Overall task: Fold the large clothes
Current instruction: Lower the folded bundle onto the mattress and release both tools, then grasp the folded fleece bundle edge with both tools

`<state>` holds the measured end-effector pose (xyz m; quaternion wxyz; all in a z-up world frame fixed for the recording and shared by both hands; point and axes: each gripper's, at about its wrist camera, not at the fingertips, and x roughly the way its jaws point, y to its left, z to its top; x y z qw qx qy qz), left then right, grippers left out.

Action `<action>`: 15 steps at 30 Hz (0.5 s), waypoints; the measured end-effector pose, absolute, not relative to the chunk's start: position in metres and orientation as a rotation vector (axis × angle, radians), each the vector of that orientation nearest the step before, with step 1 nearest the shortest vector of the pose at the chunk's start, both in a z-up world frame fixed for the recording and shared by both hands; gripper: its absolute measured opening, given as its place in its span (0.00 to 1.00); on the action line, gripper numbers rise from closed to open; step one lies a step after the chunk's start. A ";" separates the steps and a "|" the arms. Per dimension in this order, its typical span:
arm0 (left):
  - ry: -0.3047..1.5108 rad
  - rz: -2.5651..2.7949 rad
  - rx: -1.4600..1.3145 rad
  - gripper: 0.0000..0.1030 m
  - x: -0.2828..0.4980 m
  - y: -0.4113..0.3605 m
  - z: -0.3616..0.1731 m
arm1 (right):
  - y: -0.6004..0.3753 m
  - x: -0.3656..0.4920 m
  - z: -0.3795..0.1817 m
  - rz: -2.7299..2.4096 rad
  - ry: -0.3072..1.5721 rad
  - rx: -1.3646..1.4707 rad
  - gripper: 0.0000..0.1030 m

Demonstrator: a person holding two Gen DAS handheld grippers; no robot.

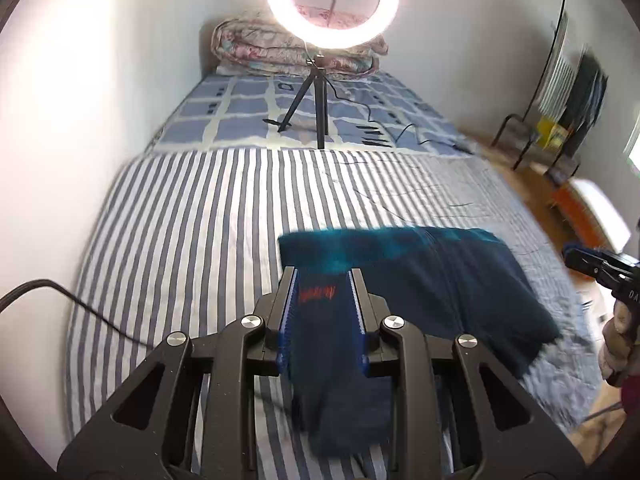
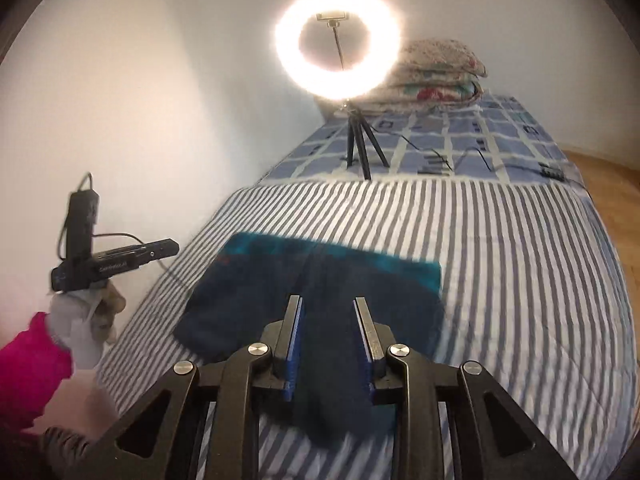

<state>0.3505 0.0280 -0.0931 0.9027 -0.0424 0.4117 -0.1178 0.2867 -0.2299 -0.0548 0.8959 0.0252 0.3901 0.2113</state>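
A dark blue garment (image 1: pixel 440 280) (image 2: pixel 248 304) lies folded on the striped bed sheet (image 1: pixel 180 240) (image 2: pixel 520 260), its far edge blurred. In the left wrist view my left gripper (image 1: pixel 323 276) hovers over its left part with the jaws a little apart. A strip of the cloth with a red logo shows in the gap and hangs blurred below. My right gripper (image 2: pixel 328 304) stands the same way over the right part, jaws a little apart with dark cloth in the gap. I see no pad pressing the cloth. Each gripper also appears at the other view's edge (image 1: pixel 576 256) (image 2: pixel 168 248).
A lit ring light (image 2: pixel 288 42) on a small tripod (image 1: pixel 320 100) stands mid-bed, its cable trailing right. A folded floral quilt (image 1: pixel 256 44) (image 2: pixel 440 68) lies at the head. A white wall runs along the left. Wood floor (image 2: pixel 608 200) and a chair (image 1: pixel 520 136) lie to the right.
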 end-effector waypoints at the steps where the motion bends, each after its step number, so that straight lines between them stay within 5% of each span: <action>1: 0.862 -0.228 -0.057 0.23 0.361 0.016 -0.098 | -0.221 0.300 -0.065 0.399 0.810 0.027 0.25; 15: 0.912 -0.191 0.057 0.23 0.412 -0.024 -0.196 | -0.189 0.330 -0.177 0.331 0.940 -0.151 0.25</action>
